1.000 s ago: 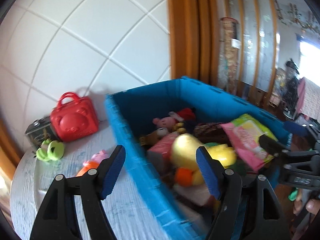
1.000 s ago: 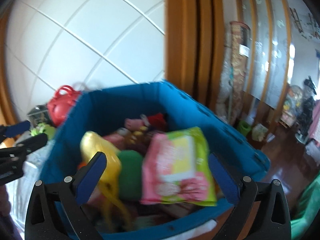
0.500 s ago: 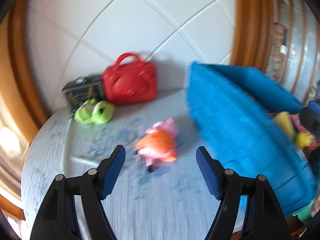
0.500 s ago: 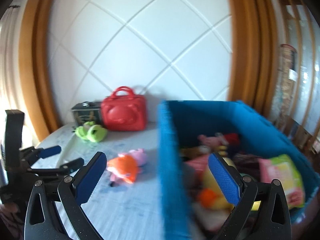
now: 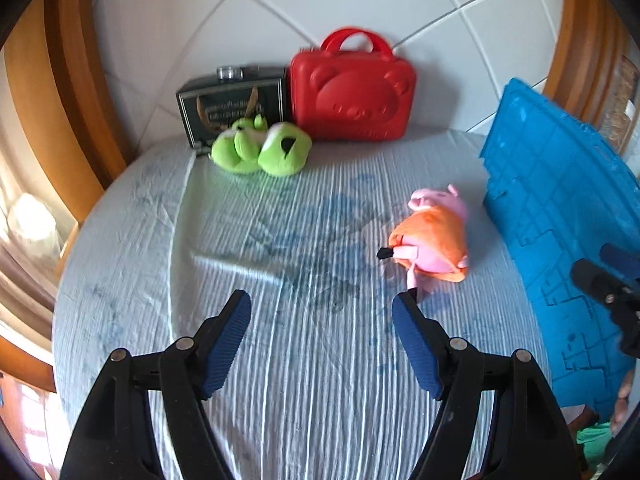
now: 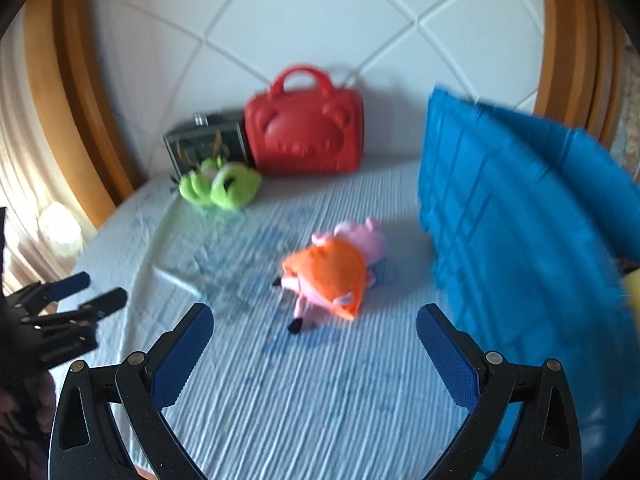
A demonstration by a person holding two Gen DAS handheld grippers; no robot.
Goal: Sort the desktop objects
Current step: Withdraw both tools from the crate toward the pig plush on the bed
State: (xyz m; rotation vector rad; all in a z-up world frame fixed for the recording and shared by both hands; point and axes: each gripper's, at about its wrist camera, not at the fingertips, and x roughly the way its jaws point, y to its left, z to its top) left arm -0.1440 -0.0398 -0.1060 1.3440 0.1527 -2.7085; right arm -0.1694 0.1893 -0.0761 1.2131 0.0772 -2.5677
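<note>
A pink pig plush in an orange dress (image 5: 434, 236) lies on the pale blue cloth, also in the right wrist view (image 6: 332, 272). A green frog plush (image 5: 262, 146) (image 6: 220, 184) lies at the back, in front of a dark tin box (image 5: 232, 106) (image 6: 204, 142). A red bear-face case (image 5: 352, 96) (image 6: 306, 136) stands against the wall. The blue crate (image 5: 560, 216) (image 6: 520, 216) stands at the right. My left gripper (image 5: 320, 316) is open and empty, just left of the pig. My right gripper (image 6: 314, 326) is open and empty, just short of the pig.
The round table's cloth (image 5: 280, 360) drops off at the left and near edges. A white tiled wall (image 5: 280, 8) with wooden frames backs the table. The left gripper shows at the left edge of the right wrist view (image 6: 72, 300); the right gripper shows beside the crate (image 5: 608, 280).
Both views have swung left from the crate's inside to the tabletop. The pig plush, frog, tin and red case have come to the centre. Both grippers stay open.
</note>
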